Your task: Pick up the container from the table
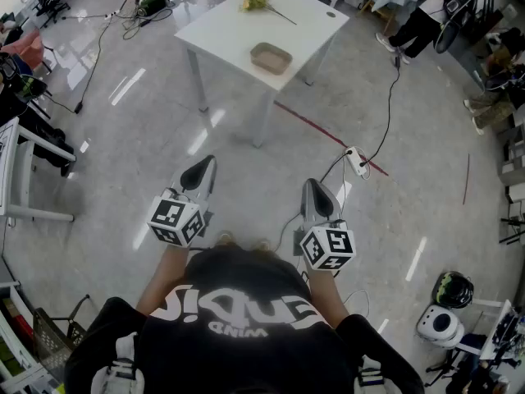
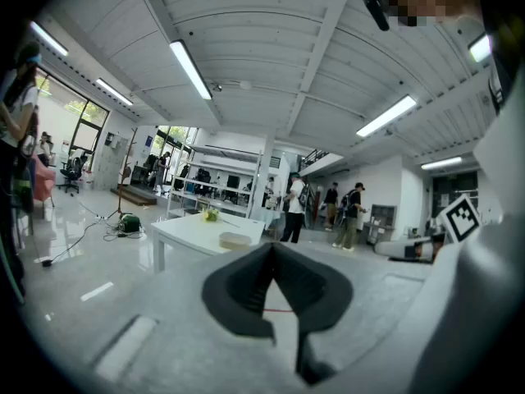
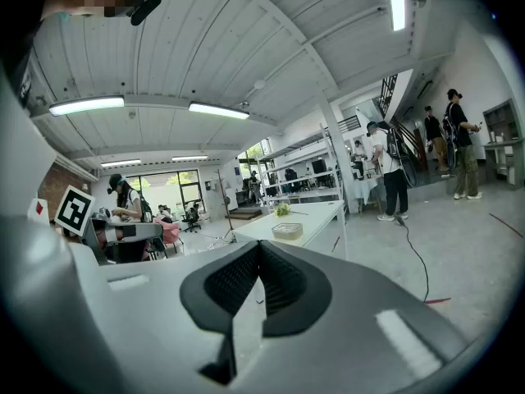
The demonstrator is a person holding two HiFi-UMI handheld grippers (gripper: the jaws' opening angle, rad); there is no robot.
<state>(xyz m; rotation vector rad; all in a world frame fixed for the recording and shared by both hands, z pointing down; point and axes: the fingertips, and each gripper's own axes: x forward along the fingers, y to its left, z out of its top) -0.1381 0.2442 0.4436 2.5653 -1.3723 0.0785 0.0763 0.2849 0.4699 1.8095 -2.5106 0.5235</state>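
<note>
A shallow tan container (image 1: 271, 57) sits near the front edge of a white table (image 1: 225, 33), far ahead of both grippers. It also shows small in the left gripper view as the container (image 2: 235, 240) and in the right gripper view as the container (image 3: 287, 231). My left gripper (image 1: 207, 164) and right gripper (image 1: 312, 185) are held level at waist height, well short of the table. Both are shut, jaw tips touching, with nothing between them.
A yellow flower bunch (image 1: 256, 0) lies at the table's far side. A power strip and cable (image 1: 358, 162) lie on the floor right of the table, by a red floor line (image 1: 326, 130). People stand at the back right (image 1: 422, 19). Chairs and desks line the left.
</note>
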